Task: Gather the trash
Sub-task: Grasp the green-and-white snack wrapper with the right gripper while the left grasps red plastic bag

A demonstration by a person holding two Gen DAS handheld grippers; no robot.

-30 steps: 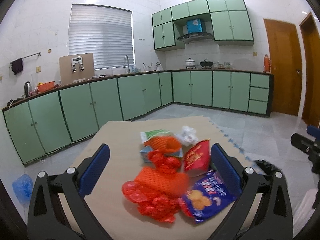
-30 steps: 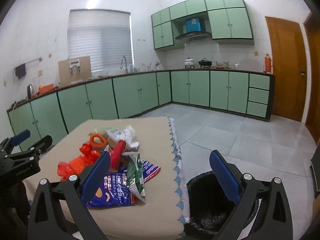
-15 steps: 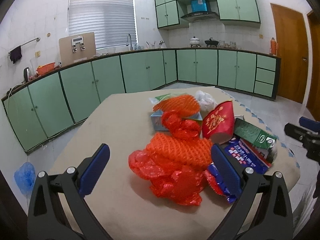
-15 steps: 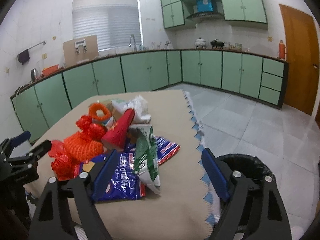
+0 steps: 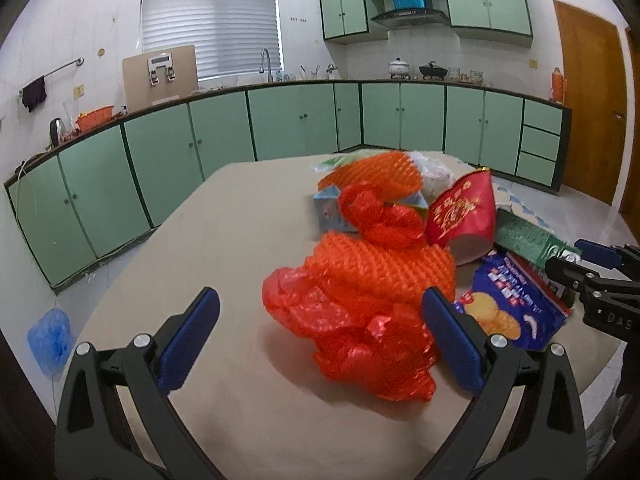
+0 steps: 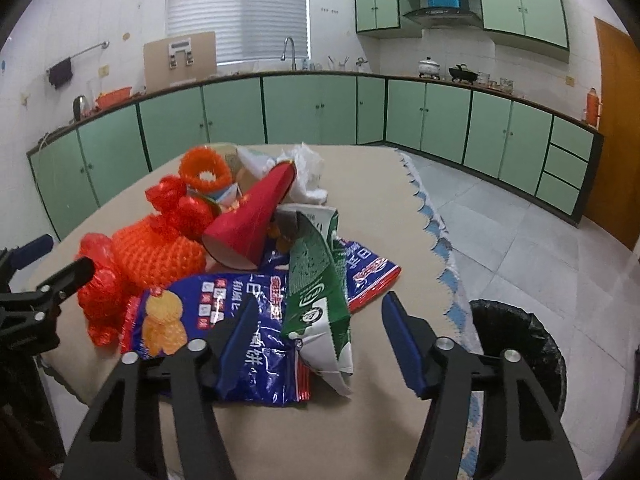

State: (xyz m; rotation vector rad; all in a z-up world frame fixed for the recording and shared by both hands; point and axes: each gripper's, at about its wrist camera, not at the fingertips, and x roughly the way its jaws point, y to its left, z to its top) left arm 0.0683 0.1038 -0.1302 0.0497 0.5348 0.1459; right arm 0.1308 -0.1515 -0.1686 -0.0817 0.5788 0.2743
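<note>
A heap of trash lies on a beige table (image 5: pixel 224 240): a red plastic bag (image 5: pixel 360 328), orange foam nets (image 5: pixel 384 264), a red paper cone (image 5: pixel 464 216), a blue cracker wrapper (image 6: pixel 224 320) and a green-and-white packet (image 6: pixel 320 300). My left gripper (image 5: pixel 320 340) is open and low over the table, its jaws on either side of the red bag's near end. My right gripper (image 6: pixel 320 344) is open, its jaws on either side of the green packet's lower end. A black-lined trash bin (image 6: pixel 516 344) stands on the floor right of the table.
Green kitchen cabinets (image 5: pixel 280 120) line the walls behind the table. A wooden door (image 5: pixel 588 120) is at the right. A blue bag (image 5: pixel 50 338) lies on the floor at the left. The table's scalloped edge (image 6: pixel 436 240) faces the tiled floor.
Both grippers have moved down and closer to the heap. The right gripper's jaws have narrowed around the green packet. The left gripper now reaches the red bag.
</note>
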